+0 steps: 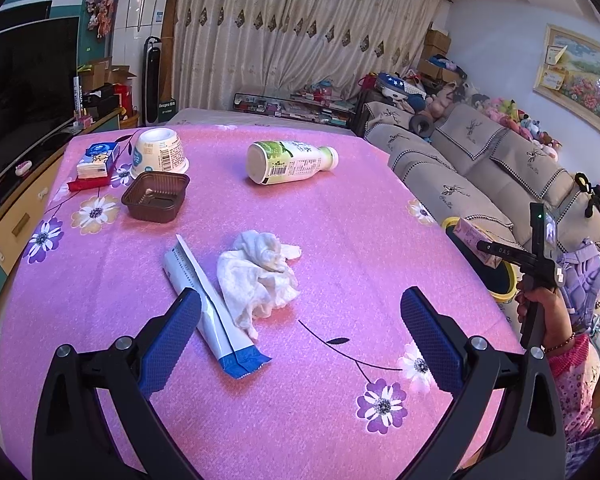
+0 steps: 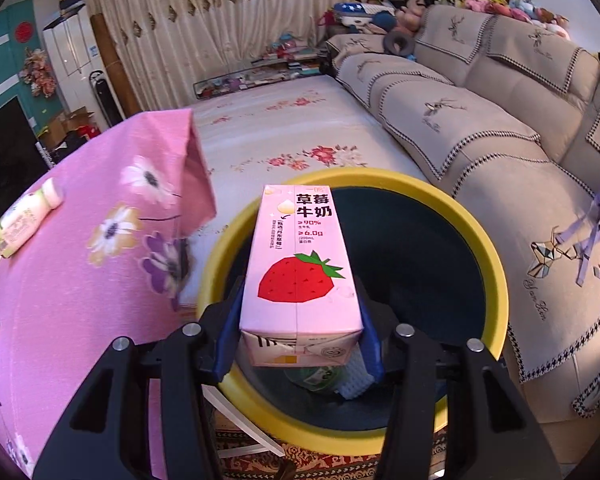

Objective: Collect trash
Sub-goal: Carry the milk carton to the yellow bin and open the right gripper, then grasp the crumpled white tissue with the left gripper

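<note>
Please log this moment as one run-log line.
right tool: shut on milk carton | over bin | left tool: open above tissue

pink milk carton reads "草莓牛奶", "≥90%", "≥6.0g", with a strawberry graphic. right gripper arm reads "das". bottle label print too small to read.

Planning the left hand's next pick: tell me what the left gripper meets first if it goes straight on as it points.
Probably the crumpled white tissue, lying ahead between the open left gripper fingers. The blue-and-white wrapper lies beside its left finger; depth is uncertain.
</note>
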